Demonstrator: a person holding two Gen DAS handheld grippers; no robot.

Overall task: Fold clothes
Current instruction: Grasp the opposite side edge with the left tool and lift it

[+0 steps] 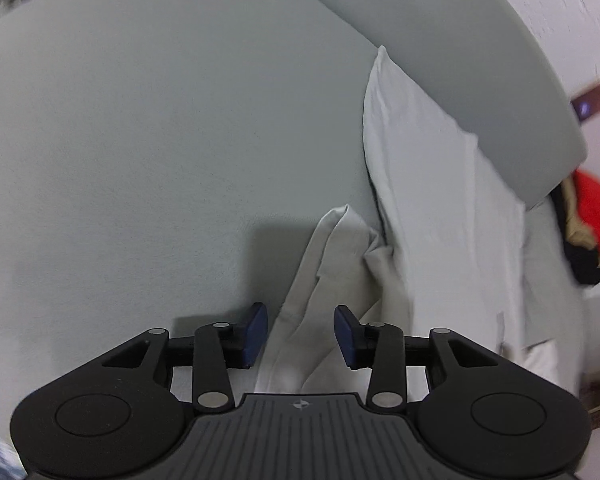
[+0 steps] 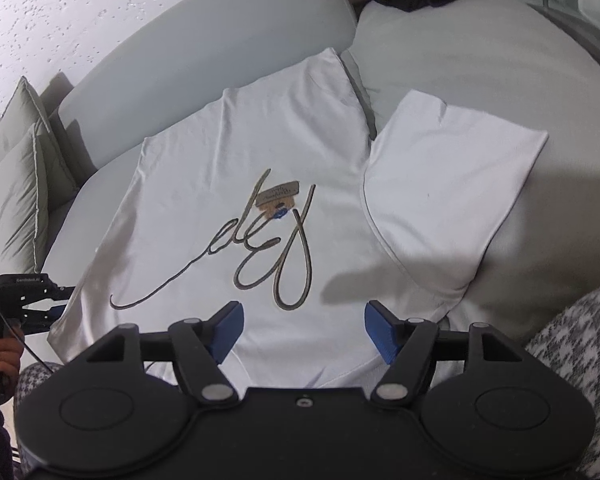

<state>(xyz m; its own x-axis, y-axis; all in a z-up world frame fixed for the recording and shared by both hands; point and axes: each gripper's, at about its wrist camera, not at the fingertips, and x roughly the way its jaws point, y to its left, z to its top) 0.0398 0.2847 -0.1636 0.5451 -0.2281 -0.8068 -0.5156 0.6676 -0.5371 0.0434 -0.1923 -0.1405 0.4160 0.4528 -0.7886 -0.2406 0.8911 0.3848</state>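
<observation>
Soft even light, fisheye-warped edges

The white T-shirt (image 2: 228, 184) bears a large cursive signature, its letters not clearly legible.

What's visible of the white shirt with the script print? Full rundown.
The white T-shirt lies spread flat, print side up, on the grey sofa seat, its far edge against the backrest. The fabric looks thin and soft, lightly wrinkled. A dark cursive print with a small tan badge sits mid-chest. One side is folded over into a white panel. The left gripper straddles a bunched edge, jaws open; the right gripper hovers open over the near hem.
</observation>
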